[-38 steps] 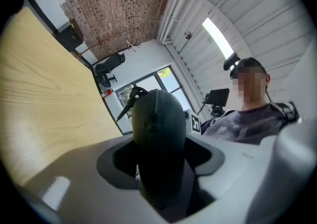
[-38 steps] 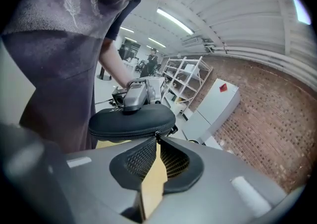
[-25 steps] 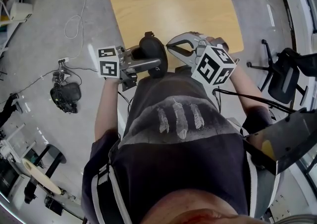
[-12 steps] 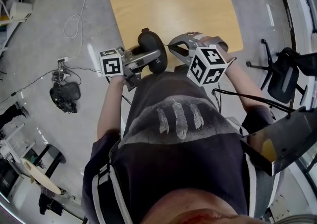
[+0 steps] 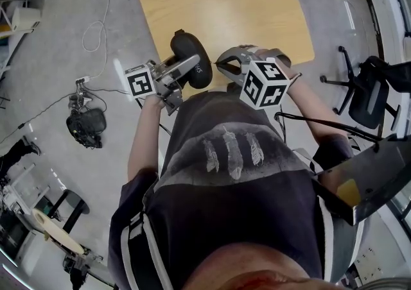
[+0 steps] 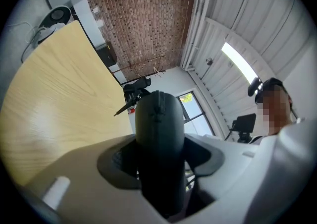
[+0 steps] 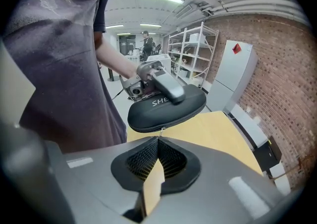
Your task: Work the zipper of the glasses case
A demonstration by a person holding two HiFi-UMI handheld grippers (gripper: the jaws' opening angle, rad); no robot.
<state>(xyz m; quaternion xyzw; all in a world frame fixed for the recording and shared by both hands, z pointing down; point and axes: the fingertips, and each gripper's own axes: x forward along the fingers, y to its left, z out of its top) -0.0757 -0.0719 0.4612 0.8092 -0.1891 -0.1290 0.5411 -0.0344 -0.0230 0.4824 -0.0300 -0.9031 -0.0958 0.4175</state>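
Note:
A black oval glasses case [image 5: 191,64] hangs in the air above the near edge of the wooden table [image 5: 225,0]. My left gripper [image 5: 182,72] is shut across the case's body; in the left gripper view the case [image 6: 159,129] stands upright between the jaws [image 6: 161,157]. Just right of the case, my right gripper [image 5: 221,61] has its jaws shut. In the right gripper view the case [image 7: 168,106] hangs just above the jaw tips [image 7: 158,139], and a thin zipper pull [image 7: 162,130] runs from its seam down into them.
The person's dark-shirted torso fills the lower half of the head view. A black office chair [image 5: 369,90] stands to the right. Cables and a black bundle [image 5: 83,125] lie on the floor at left. Shelving [image 7: 190,49] stands in the far background.
The left gripper has lifted and turned the case, so it now sits higher and further left, more on end. The right gripper followed slightly left, still shut.

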